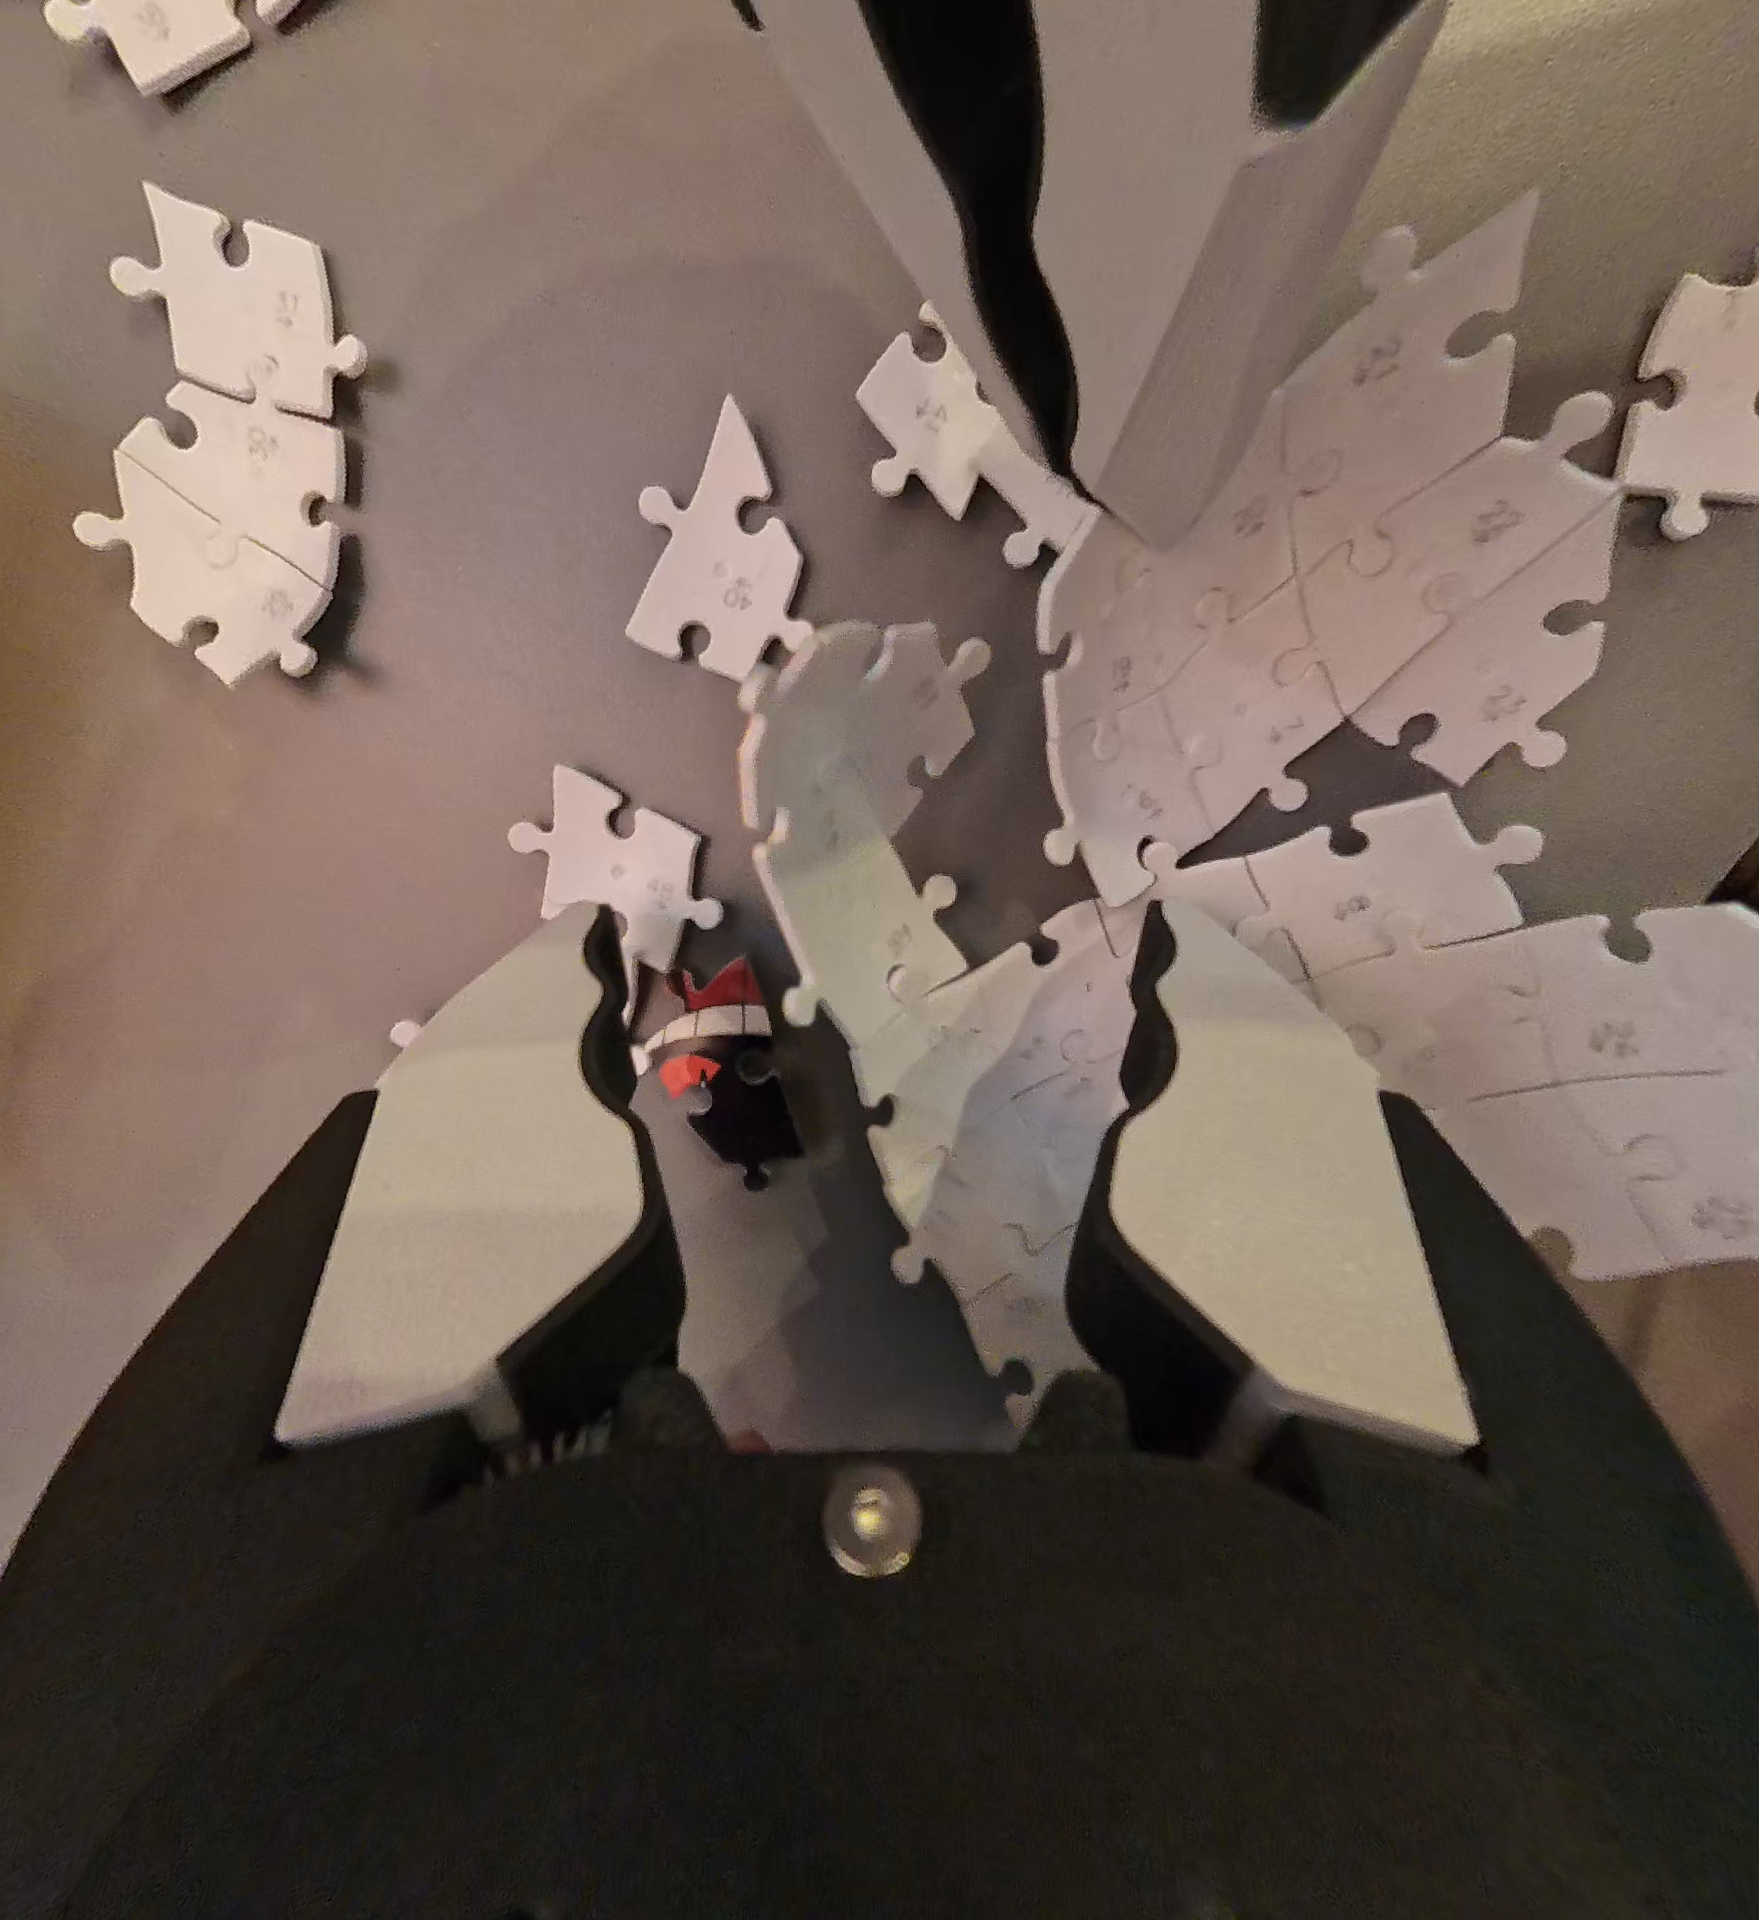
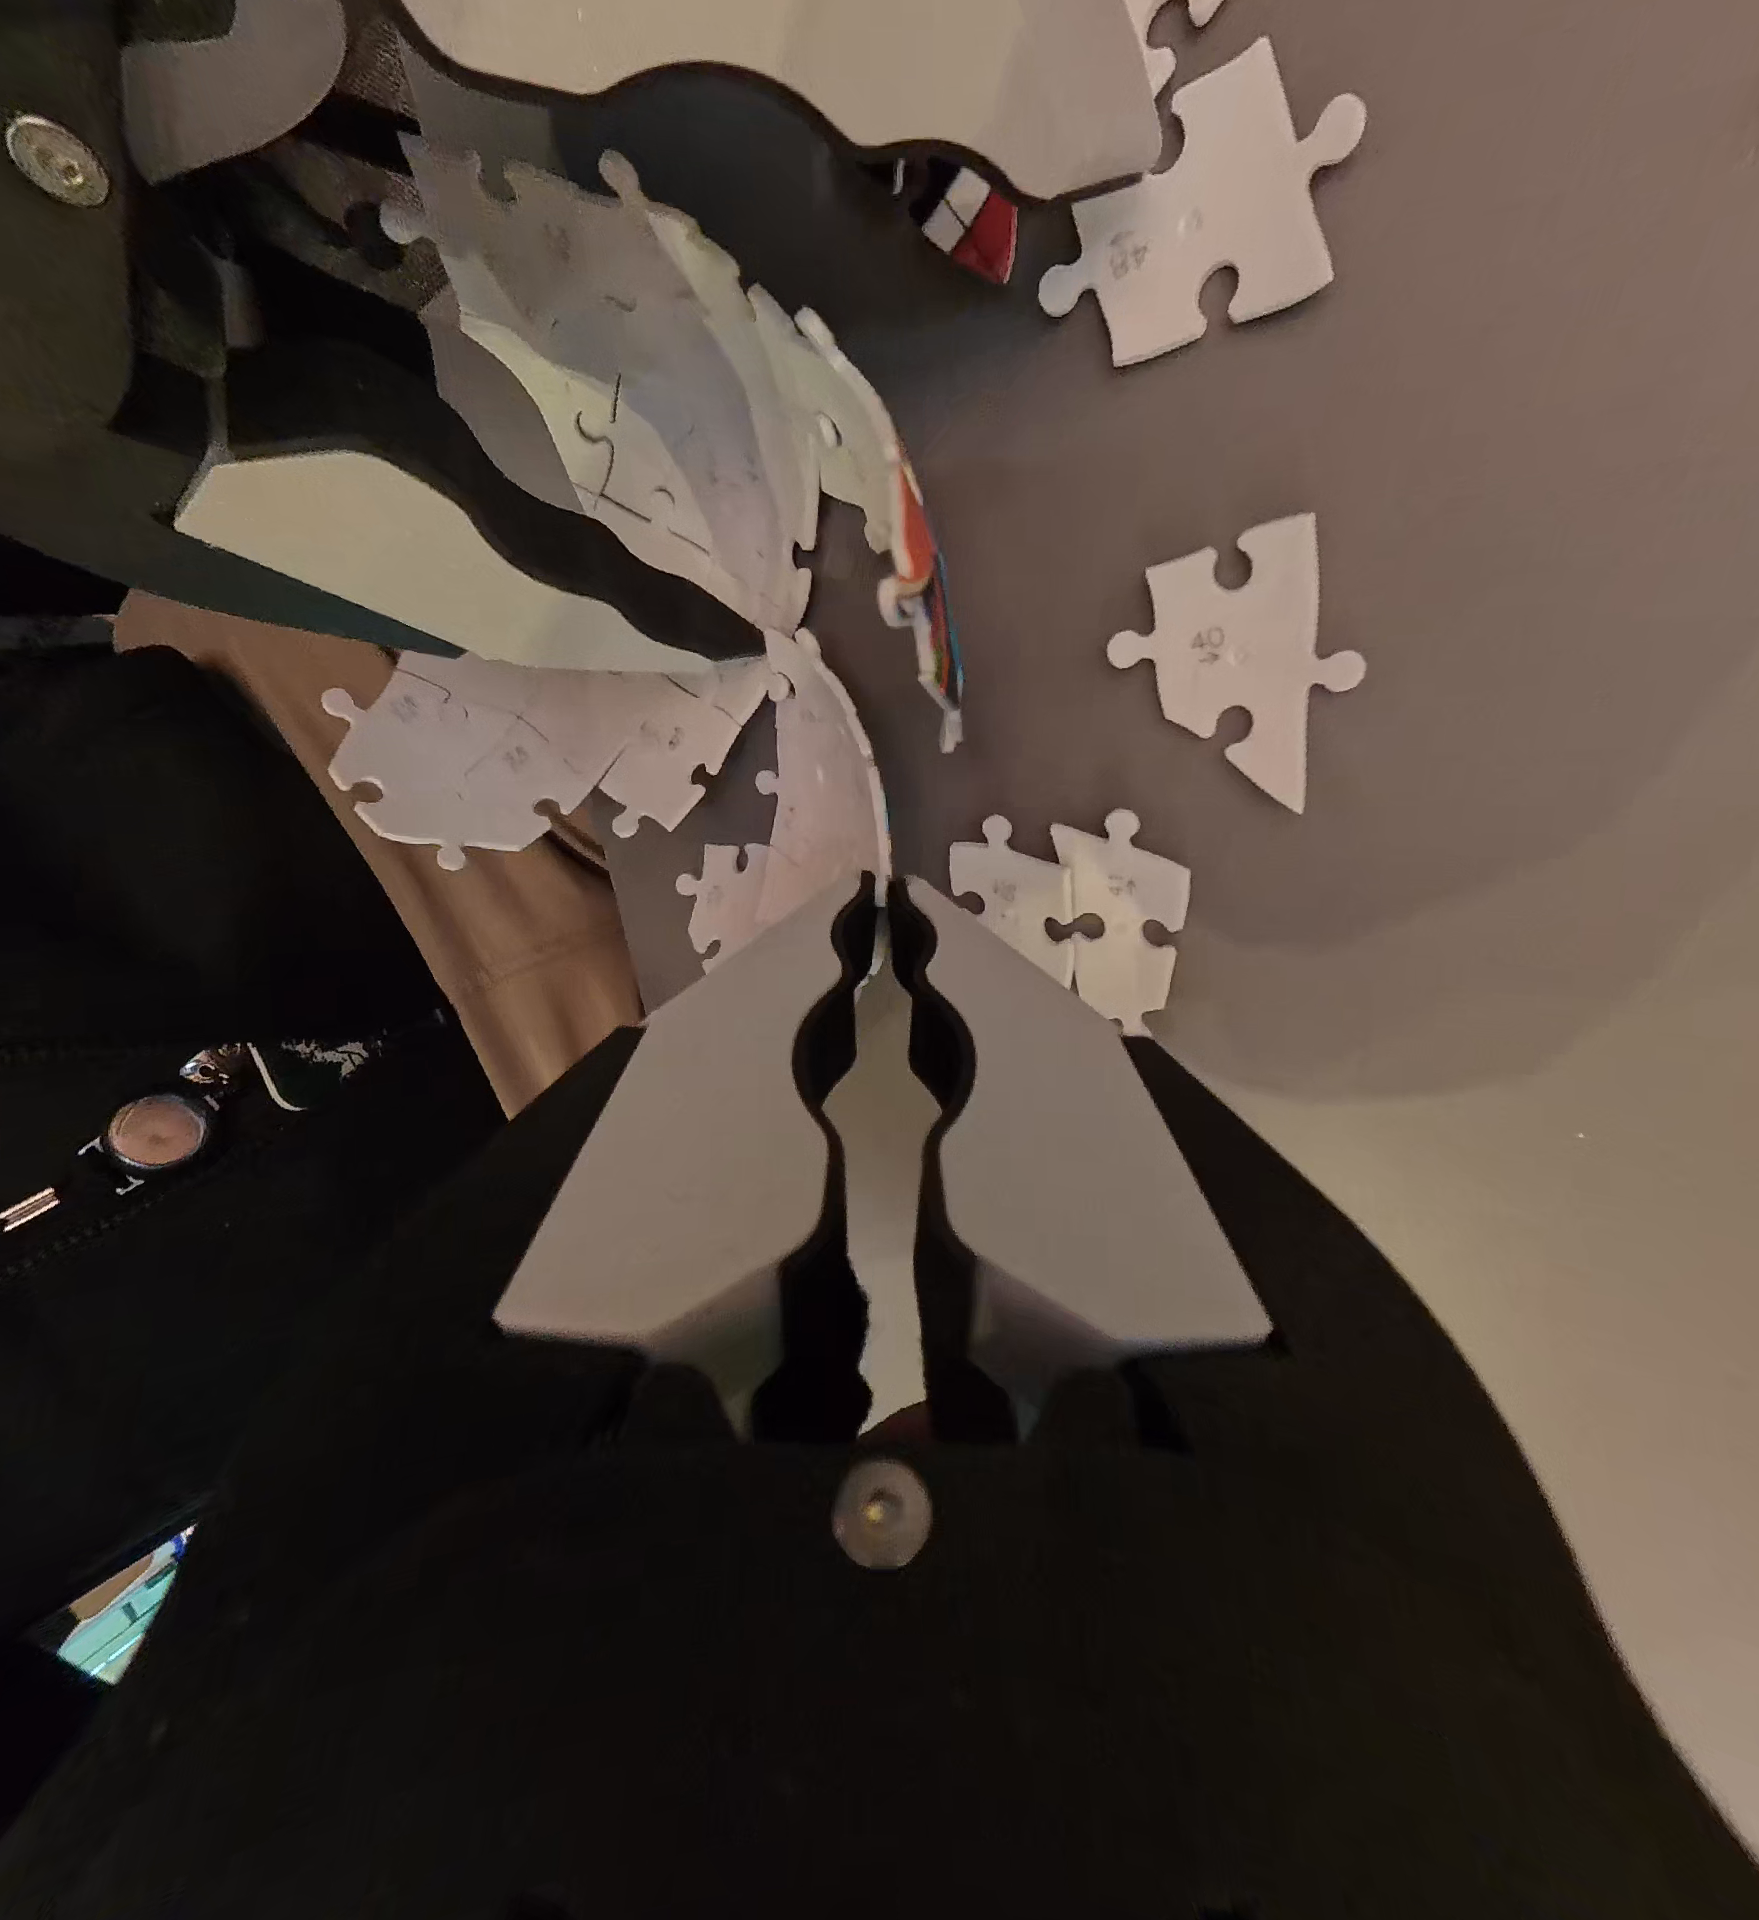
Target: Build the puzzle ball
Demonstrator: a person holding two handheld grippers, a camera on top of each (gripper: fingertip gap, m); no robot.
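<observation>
the left gripper (image 1: 875, 935) stands wide open; curved strips of the partly built puzzle ball (image 1: 1270, 665) pass between its fingers, but whether they are touched cannot be told. the right gripper (image 2: 883, 894) is nearly closed, its tips pinching the edge of a white ball panel (image 2: 823, 769). loose white pieces (image 1: 241, 312) lie scattered face down on the grey table (image 1: 501, 312); a piece showing red and black print (image 1: 729, 1081) lies near the left gripper.

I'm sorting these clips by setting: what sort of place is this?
Probably a table at home or in an office, though little beyond it shows. Loose white puzzle pieces lie on a grey mat, and a person in dark clothing sits close at the edge.
</observation>
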